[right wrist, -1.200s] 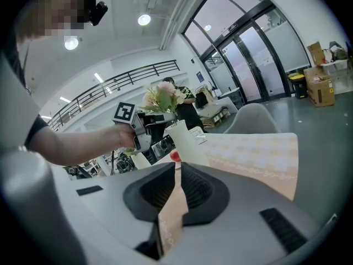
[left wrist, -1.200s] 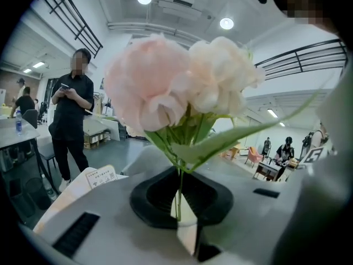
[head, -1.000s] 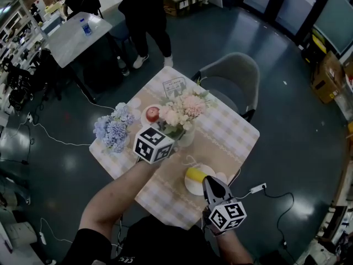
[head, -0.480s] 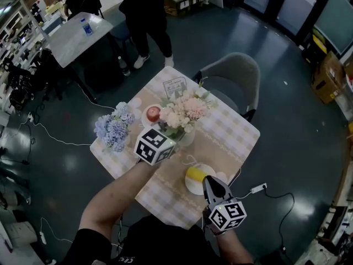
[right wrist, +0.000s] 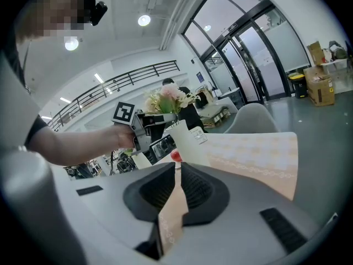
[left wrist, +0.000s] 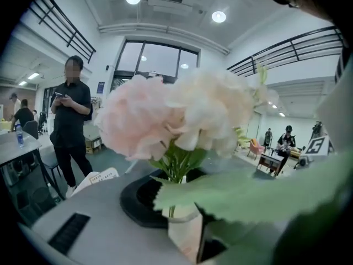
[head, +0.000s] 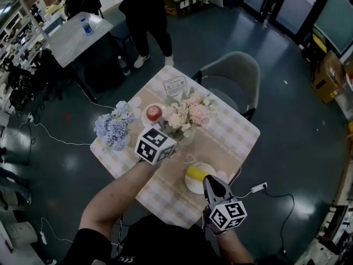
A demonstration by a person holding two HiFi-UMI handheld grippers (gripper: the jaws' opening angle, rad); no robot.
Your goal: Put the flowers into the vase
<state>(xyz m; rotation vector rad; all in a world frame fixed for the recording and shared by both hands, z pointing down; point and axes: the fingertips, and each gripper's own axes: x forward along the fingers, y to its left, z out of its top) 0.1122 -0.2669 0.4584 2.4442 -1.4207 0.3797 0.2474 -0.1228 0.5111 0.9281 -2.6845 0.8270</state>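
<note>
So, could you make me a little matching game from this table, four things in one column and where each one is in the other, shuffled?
Things:
1. pink flowers
2. blue flowers
3. apple
4. chair

Places:
a. on a small plate
b. standing in the vase
c. lying at the left edge of the table
d. on the floor at the table's far side

Pairs: 1-b, 2-c, 3-a, 4-d
</note>
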